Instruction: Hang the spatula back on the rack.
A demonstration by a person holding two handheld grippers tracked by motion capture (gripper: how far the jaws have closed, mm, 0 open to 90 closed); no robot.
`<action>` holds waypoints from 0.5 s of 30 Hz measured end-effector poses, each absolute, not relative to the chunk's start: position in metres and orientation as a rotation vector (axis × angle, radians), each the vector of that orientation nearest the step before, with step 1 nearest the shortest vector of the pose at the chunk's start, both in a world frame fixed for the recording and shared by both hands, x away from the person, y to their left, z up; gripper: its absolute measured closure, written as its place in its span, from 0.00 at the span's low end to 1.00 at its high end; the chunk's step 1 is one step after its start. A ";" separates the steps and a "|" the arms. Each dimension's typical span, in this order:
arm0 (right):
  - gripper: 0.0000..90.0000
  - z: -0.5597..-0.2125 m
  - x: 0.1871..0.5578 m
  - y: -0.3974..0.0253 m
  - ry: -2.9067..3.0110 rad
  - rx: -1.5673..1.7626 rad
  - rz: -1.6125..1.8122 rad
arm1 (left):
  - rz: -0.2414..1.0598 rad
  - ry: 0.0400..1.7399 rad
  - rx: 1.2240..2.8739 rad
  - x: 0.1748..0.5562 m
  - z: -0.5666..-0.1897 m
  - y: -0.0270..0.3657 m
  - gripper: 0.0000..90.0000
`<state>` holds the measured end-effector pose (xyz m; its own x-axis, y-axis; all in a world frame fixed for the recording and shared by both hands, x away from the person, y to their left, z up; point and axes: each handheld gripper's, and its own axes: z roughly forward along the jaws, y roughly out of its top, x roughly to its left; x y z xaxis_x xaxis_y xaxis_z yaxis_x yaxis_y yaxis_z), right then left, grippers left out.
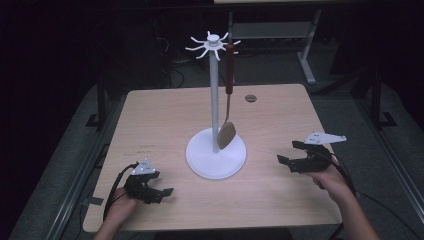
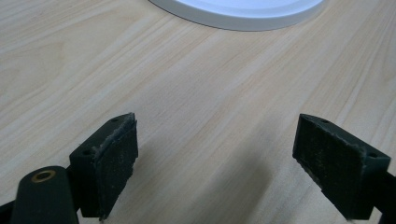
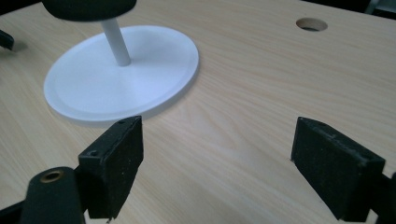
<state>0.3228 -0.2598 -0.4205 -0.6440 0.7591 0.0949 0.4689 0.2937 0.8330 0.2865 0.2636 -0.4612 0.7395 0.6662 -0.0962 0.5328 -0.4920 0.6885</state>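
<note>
- High view looks down on a pale wooden desk (image 1: pixel 165 115) with a white hanging stand (image 1: pixel 215 100) near its middle; a spatula (image 1: pixel 228 105) hangs from one of the hooks at the stand's crown, on the 3 o'clock side of the pole.
- Hung by the end of its handle, the spatula drops straight down, so its blade dangles just above the round base, apart from the desk and close beside the pole.
- The spatula has a dark reddish-brown handle, a thin metal neck and a tan, rounded blade, seemingly wood.
- The left gripper (image 1: pixel 159 194) rests low at about 7 o'clock from the stand, jaws spread wide with nothing between them; in the left gripper view the bare desk shows between the pads and the base's rim (image 2: pixel 243 18) lies ahead.
- The right gripper (image 1: pixel 286 154) sits at about 4 o'clock from the stand, also wide open and empty; the right gripper view faces the base (image 3: pixel 121 79) and pole foot (image 3: pixel 116 46), with a cable hole (image 3: pixel 311 24) farther off.
- Both hands flank the stand, well apart from it; I judge this a ready stance, the right gripper best placed to reach the spatula since it hangs on that side.
</note>
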 end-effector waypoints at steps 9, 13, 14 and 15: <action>0.18 -0.434 0.317 -0.268 2.260 1.162 1.216 | 0.235 0.895 2.219 0.287 -0.461 0.263 0.15; 0.17 -0.441 0.317 -0.270 2.282 1.174 1.177 | 0.237 0.894 2.216 0.286 -0.461 0.263 0.15; 0.17 -0.442 0.317 -0.270 2.290 1.173 1.163 | 0.238 0.892 2.218 0.286 -0.461 0.263 0.15; 0.17 -0.443 0.317 -0.270 2.295 1.175 1.147 | 0.237 0.894 2.217 0.286 -0.461 0.263 0.15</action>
<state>0.3174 -0.2696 -0.4432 -0.6111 0.7880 0.0742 0.5323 0.3398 0.7754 0.2862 0.2633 -0.4613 0.7424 0.6636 -0.0924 0.5307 -0.4983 0.6856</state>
